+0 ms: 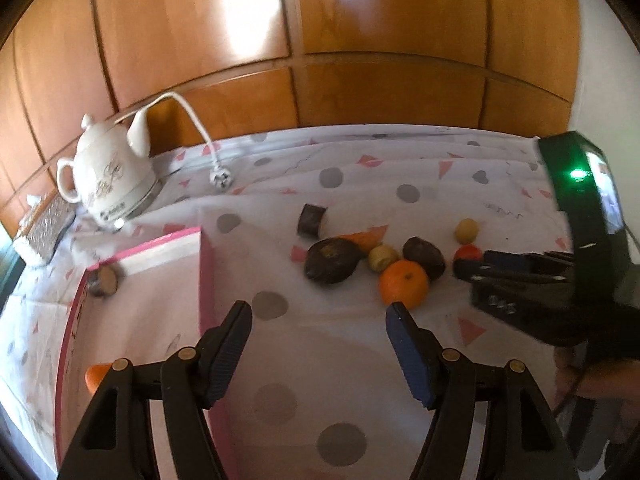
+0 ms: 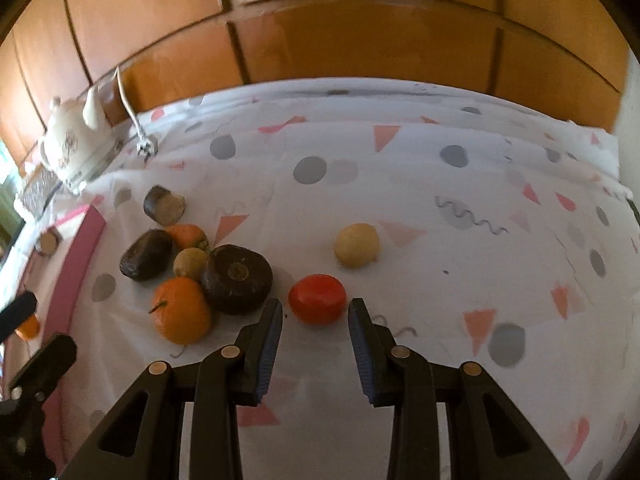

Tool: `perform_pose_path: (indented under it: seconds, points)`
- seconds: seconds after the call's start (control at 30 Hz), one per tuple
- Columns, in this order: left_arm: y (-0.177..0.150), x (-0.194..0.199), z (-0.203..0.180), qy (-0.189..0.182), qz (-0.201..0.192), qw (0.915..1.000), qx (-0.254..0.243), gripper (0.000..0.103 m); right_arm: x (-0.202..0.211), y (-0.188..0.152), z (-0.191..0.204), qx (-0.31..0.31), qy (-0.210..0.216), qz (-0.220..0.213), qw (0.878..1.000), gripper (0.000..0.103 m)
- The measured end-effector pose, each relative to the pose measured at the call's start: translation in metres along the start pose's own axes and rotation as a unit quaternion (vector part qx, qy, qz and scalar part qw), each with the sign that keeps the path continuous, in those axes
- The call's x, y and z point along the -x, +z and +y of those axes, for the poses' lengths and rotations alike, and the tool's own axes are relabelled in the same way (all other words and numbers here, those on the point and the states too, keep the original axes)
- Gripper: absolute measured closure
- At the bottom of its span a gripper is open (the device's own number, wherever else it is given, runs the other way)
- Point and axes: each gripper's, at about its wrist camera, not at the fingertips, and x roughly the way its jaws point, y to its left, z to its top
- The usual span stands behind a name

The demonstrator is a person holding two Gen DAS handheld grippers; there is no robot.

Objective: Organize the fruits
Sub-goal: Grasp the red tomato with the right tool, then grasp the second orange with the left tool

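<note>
Both tongs point steeply down, empty: left tongs [image 1: 319, 312] gape wide, right tongs [image 2: 315, 310] narrower.

Both wrist views downward, shared tablecloth [image 1: 360, 344]

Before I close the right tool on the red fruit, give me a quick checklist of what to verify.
1. Right tool open: ok, nothing between its pads.
2. Red fruit lined up with the gap: ok, it sits just beyond the fingertips, not yet between them.
3. Room around it: ok, the dark round fruit is close on its left, but apart.
4. Left tool empty and clear of the right: ok.
5. Pink box has room: ok, mostly bare floor.
6. Fruit firm enough to squeeze: cannot tell.
</note>
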Motion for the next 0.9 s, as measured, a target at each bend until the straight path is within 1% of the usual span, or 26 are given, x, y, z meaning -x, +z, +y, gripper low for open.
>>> perform_pose_path:
  seconds: [0.03,0.23,0.6,0.9]
  points:
    - [0.001,-0.001,-0.003,-0.001,-0.001,1.0000,-0.004,0.033,-0.003,0.001,0.000,0.004,-0.001,0.001,1.000,0.072]
    - [0.002,-0.008,-0.012,-0.005,0.001,0.9999,-0.016,0.033,-0.003,-0.002,-0.005,0.018,-0.004,-0.008,1.000,0.073]
    - [0.006,-0.029,-0.030,-0.018,0.017,0.9993,-0.030,0.033,0.009,-0.013,-0.033,-0.005,-0.014,-0.015,1.000,0.073]
    - [0.011,-0.045,-0.047,-0.026,0.028,0.9984,-0.042,0.033,0.012,-0.017,-0.044,-0.023,-0.008,-0.020,1.000,0.073]
